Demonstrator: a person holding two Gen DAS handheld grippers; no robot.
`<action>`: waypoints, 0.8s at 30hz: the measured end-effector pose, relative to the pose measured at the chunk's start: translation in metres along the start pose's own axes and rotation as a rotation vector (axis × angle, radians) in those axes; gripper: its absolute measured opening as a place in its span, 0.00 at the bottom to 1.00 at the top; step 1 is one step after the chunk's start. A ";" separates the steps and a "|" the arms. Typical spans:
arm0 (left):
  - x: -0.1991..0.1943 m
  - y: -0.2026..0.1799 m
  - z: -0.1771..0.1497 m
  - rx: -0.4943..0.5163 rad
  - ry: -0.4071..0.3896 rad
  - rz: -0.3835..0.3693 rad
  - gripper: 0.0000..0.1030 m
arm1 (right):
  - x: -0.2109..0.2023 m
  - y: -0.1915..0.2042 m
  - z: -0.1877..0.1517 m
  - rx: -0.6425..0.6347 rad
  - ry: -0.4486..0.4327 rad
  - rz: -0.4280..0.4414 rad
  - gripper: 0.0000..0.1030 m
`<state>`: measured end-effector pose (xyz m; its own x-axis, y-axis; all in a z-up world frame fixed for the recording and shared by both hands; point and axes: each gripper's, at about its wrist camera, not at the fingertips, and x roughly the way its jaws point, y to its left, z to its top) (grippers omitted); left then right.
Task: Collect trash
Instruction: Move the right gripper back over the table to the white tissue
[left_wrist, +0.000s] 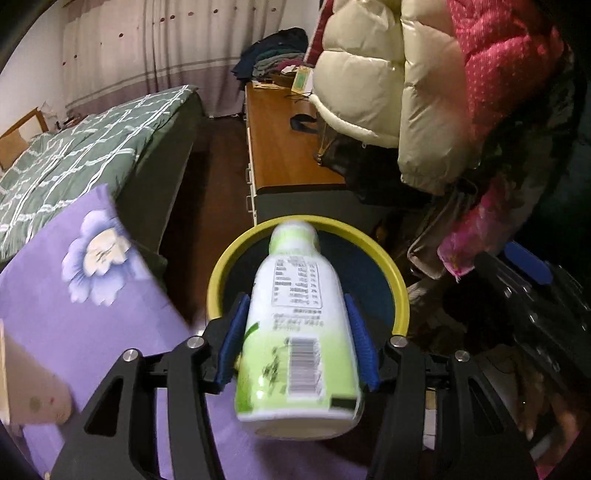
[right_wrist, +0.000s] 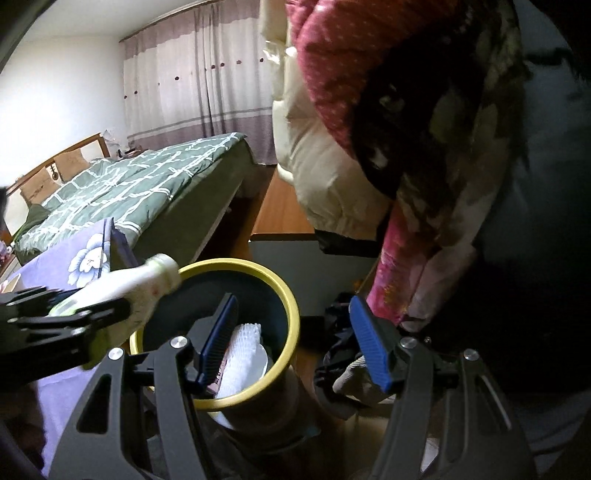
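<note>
My left claw (left_wrist: 297, 345) grips the bottle (left_wrist: 297, 332) over the bin (left_wrist: 218, 273); right claw (right_wrist: 295, 343) gapes empty; released off-centre, it may clip the rim

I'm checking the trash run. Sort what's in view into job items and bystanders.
Job:
- bottle, shut in the left gripper over the bin
- yellow-rimmed bin, with white trash inside
- right gripper, open and holding nothing

Lying about:
- bed
- cream jacket
- wooden cabinet
- purple floral sheet
</note>
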<state>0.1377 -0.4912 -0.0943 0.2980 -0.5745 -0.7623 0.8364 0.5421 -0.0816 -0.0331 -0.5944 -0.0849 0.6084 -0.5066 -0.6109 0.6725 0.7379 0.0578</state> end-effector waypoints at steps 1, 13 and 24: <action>0.000 -0.001 0.003 0.000 -0.033 0.032 0.80 | 0.001 -0.002 0.000 0.004 0.000 0.000 0.59; -0.145 0.067 -0.047 -0.096 -0.347 0.255 0.93 | 0.008 0.039 -0.002 -0.038 0.018 0.111 0.59; -0.248 0.213 -0.186 -0.385 -0.393 0.653 0.95 | 0.003 0.148 -0.014 -0.177 0.048 0.275 0.59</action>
<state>0.1559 -0.1190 -0.0422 0.8636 -0.2069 -0.4598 0.2479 0.9683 0.0300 0.0622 -0.4799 -0.0894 0.7338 -0.2595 -0.6279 0.3999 0.9121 0.0903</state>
